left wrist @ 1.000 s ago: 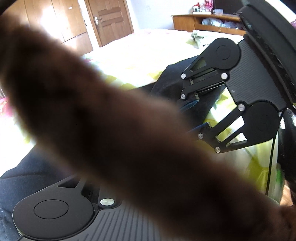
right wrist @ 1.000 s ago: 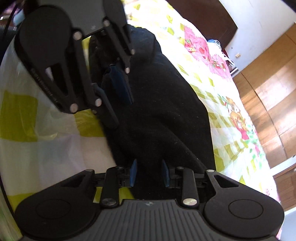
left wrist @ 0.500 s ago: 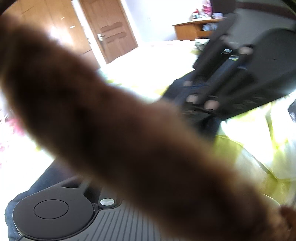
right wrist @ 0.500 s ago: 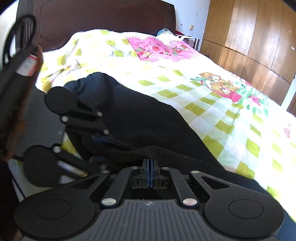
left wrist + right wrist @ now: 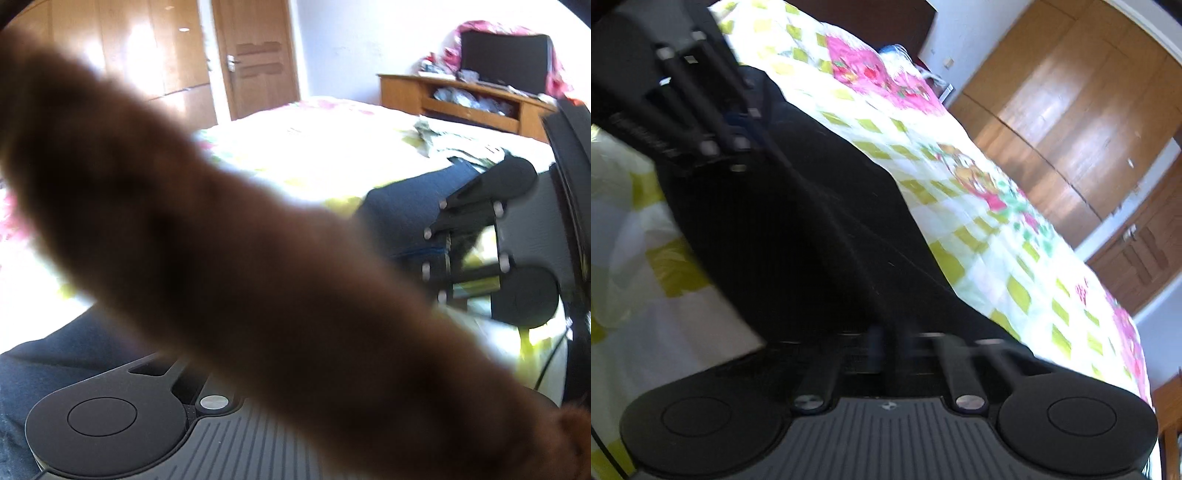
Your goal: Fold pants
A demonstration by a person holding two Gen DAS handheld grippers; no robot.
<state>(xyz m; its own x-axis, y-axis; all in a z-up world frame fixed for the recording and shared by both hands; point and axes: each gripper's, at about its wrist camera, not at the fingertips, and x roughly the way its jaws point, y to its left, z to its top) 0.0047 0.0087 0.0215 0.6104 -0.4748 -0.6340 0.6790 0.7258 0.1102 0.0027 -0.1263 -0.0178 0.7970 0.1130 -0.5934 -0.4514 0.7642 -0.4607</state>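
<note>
I'm seeing the right gripper (image 5: 886, 341) fingers pinching the dark pants (image 5: 812, 229), which are lying on the checkered bedspread (image 5: 979, 236). Left gripper (image 5: 738, 122) gripping the far end; blurry brown object (image 5: 221, 258) blocking, can't tell its fingers.

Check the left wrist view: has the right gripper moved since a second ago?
Yes. The right gripper now sits further right in the frame and lower against the wooden shelf unit, and it grips the dark pants.
</note>
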